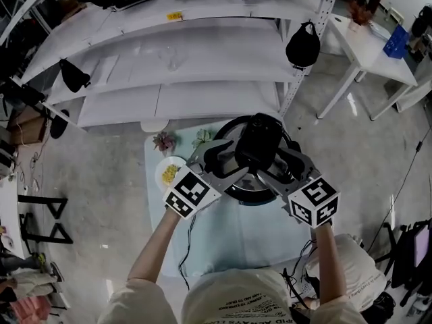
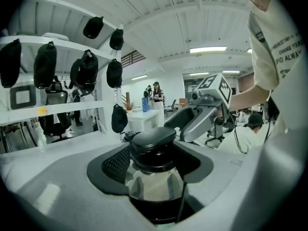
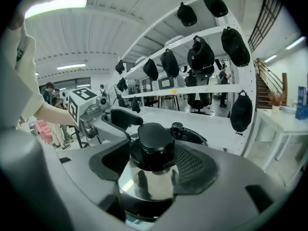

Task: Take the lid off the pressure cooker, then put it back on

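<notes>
The pressure cooker [image 1: 230, 127] stands on a pale blue mat, and its steel lid carries a big black knob [image 1: 260, 138]. From the left, my left gripper [image 1: 234, 159] reaches in; its jaws are closed round the knob [image 2: 153, 144], with the steel cone under the knob showing between them. My right gripper [image 1: 281, 159] comes from the opposite side and is likewise closed on that knob [image 3: 153, 146]. Each gripper shows in the other's view: the right gripper [image 2: 206, 113] and the left gripper [image 3: 98, 110]. Whether the lid sits on the pot or hangs just above it I cannot tell.
A plate with yellow food [image 1: 169, 173] and two small plants [image 1: 164, 141] sit on the mat [image 1: 202, 238] left of the cooker. White shelves [image 1: 169, 59] with black bags stand behind. A white table [image 1: 374, 56] is at the far right. A cable [image 1: 183, 248] trails over the mat.
</notes>
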A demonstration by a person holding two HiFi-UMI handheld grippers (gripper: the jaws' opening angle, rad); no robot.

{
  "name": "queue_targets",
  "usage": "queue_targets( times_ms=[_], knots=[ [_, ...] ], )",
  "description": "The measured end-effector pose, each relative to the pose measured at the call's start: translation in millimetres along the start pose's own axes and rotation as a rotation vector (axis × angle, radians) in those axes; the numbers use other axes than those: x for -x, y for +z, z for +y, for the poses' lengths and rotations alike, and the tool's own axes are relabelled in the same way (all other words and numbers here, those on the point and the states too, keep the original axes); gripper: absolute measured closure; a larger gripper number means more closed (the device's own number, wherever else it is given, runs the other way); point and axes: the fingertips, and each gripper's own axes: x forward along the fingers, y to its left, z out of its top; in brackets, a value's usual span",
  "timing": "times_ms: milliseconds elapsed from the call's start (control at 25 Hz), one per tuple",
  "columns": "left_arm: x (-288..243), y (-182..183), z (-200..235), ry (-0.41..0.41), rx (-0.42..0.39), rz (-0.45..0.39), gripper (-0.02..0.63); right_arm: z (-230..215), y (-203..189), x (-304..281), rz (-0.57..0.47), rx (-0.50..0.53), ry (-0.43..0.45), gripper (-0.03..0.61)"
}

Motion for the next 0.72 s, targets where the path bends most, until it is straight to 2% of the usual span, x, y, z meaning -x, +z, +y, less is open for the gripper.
queue_targets(
  times_ms=[120,200,280,520,720],
  knots=[
    [14,-4,-5,0.063,0.032,-0.007,0.357,8,-1,11,-0.032,-0.015,0.000,0.297],
    [24,-6,-10,0.106,0.042,-0.017,0.444,11,-3,18,-0.053,-0.031,-0.015,0.344],
    [32,-6,-17,0.136,0.056,-0.030,0.485,14,-3,24,-0.070,-0.040,-0.028,0.384],
    [50,-1,-33,0.203,0.086,-0.060,0.546,26,-1,42,-0.119,-0.045,-0.047,0.484],
    [64,3,-46,0.242,0.088,-0.065,0.574,33,1,56,-0.164,-0.048,-0.062,0.534]
  ],
)
